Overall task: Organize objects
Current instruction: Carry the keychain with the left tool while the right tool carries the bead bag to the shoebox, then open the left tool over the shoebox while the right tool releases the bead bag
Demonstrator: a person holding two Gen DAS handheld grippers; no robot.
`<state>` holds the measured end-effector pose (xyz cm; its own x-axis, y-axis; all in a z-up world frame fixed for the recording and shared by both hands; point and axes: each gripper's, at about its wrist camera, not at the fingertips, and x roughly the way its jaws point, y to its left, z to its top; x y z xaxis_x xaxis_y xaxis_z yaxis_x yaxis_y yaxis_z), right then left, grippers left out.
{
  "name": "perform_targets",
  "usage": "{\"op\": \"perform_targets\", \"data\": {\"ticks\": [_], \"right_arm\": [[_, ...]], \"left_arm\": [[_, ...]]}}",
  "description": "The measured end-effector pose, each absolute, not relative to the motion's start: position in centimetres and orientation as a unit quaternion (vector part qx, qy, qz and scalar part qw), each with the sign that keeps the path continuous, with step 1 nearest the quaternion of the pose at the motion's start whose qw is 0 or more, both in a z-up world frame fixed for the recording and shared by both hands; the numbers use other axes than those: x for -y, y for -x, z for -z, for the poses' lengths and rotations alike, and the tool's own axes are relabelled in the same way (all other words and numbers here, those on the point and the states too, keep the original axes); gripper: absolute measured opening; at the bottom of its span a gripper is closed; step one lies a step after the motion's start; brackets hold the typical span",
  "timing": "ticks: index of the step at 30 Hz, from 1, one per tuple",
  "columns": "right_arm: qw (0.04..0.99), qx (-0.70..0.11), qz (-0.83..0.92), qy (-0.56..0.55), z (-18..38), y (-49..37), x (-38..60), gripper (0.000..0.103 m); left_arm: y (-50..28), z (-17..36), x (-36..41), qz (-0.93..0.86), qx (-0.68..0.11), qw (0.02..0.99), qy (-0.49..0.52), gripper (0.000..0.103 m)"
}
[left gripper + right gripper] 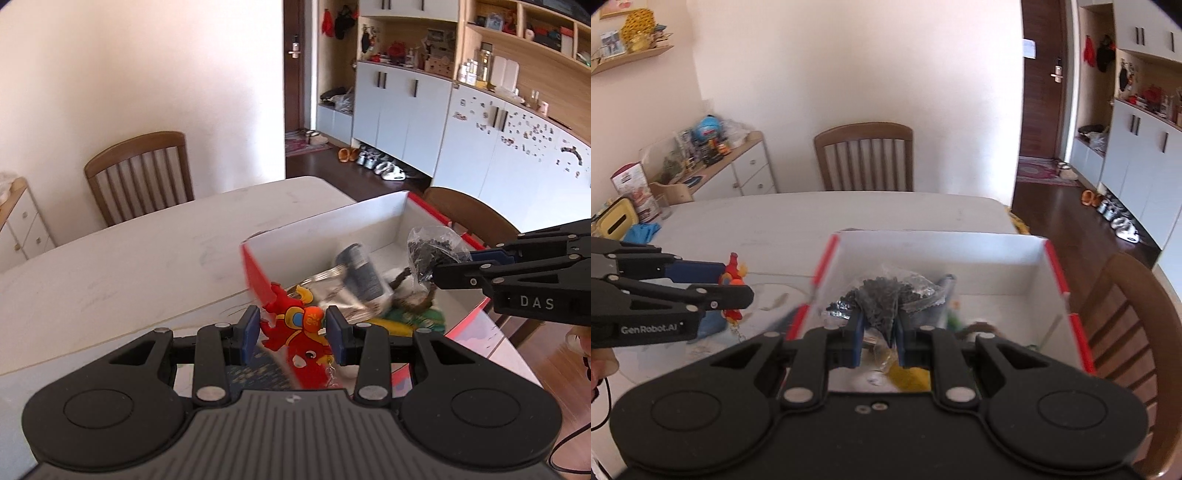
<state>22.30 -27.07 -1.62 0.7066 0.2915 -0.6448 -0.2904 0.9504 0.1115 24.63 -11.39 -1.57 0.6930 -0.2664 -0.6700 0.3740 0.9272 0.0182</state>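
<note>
1. Your left gripper is pinching the red toy, held just outside the box.
2. Your right gripper is clamped on the bag of dark bits, over the box.
3. Several things are in already; looks like both of these are left.

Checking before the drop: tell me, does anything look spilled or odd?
Nothing spilled. The box holds a jumble of items. Left gripper holds a red toy; right gripper holds a bag of dark bits.
</note>
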Motion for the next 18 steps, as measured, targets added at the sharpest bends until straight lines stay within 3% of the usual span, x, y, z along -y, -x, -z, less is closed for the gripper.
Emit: {"op": "perform_targets", "data": {"ticks": [18], "right_arm": [[0.92, -0.371, -0.126, 0.013, 4.2, -26.0, 34.3, 0.016]], "left_arm": [[-29.4, 2.8, 21.0, 0.219, -0.352, 0.904, -0.102, 0.038]]}}
